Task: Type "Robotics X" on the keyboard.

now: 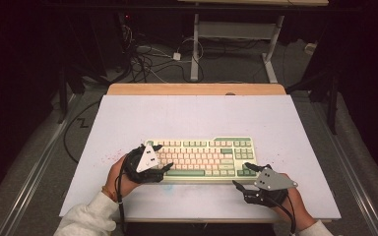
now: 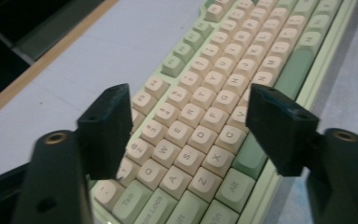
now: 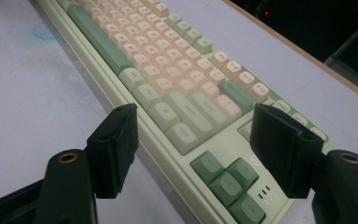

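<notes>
the keyboard [image 1: 202,158] lies flat on the near middle of the white surface [image 1: 187,115], looking stiff, fairly heavy and loose-capped, best gripped by its thin end edges, while the left gripper [image 1: 163,168] and right gripper [image 1: 241,175] hover with jaws spread wide, holding nothing.

Keyboard [image 2: 205,116] cut off by frame edges – far keys' legends blurred.
</notes>
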A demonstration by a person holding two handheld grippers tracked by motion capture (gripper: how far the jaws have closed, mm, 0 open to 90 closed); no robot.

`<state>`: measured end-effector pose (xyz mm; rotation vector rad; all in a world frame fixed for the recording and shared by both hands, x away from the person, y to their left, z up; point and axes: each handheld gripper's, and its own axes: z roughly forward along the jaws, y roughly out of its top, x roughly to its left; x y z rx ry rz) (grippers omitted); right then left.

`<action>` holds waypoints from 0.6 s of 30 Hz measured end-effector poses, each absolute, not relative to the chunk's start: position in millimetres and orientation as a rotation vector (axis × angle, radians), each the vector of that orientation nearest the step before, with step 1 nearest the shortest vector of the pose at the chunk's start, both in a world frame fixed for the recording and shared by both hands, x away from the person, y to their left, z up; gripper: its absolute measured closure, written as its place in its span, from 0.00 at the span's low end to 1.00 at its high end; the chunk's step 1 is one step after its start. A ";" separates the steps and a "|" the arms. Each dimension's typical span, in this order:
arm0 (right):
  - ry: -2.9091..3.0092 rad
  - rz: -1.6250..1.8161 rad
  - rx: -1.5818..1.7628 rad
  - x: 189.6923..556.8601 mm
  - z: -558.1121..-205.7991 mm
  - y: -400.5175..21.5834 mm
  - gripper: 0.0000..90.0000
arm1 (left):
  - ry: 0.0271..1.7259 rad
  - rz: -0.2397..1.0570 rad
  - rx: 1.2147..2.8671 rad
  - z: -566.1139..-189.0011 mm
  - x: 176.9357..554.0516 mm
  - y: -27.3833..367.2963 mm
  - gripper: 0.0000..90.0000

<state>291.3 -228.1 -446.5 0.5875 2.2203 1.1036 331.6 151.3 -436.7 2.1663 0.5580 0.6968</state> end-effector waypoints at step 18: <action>2.332 1.130 0.595 302.6 -449.7 -214.7 0.95 | 0.606 0.773 2.120 -452.6 303.2 179.8 0.17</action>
